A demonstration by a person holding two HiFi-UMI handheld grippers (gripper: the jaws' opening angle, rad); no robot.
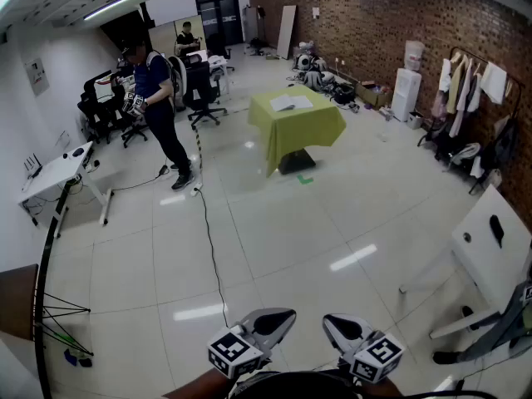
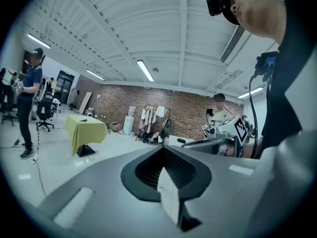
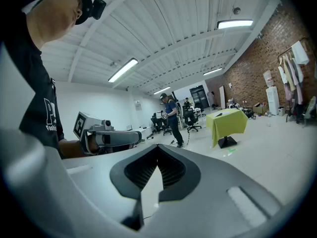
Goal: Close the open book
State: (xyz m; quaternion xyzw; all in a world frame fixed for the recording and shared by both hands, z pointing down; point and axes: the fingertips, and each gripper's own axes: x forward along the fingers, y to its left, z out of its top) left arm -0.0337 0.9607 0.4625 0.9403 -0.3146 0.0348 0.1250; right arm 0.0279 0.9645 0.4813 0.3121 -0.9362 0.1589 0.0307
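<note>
Head view, book: the open book (image 1: 292, 102) shows as pale pages on the green-draped surface (image 1: 309, 130), upper centre of the frame, well apart from us across the floor.
Head view, grippers: the left hand-held gripper (image 1: 281, 317) and the right hand-held gripper (image 1: 334, 324) sit side by side at the bottom edge. Both point toward that surface.
Head view, path: a dark cable (image 1: 208, 231) runs down the floor left of centre, and a person (image 1: 158, 106) stands at upper left. The straight line to the book passes right of both.
Left gripper view, jaws: we see the 2 jaws pressed together at the tips, nothing between them.
Left gripper view, target: the green surface is small at middle left, in front of the brick wall (image 2: 163, 100). The book on it is too small to make out.
Right gripper view, jaws: the 2 jaws meet at the tips as well, and hold nothing.
Right gripper view, target: the green surface sits at middle right, with only a dark speck visible on top.
Step in hand: we judge it to be the approach; the closing has not begun.
Doing it well: we would walk up right of the cable and stop square to the book. Once near, we would part the jaws of 1 hand-held gripper and slip a jaw under the outer edge of 1 cover. That cover then swings over the spine while the other hand-held gripper steadies the opposite half.
</note>
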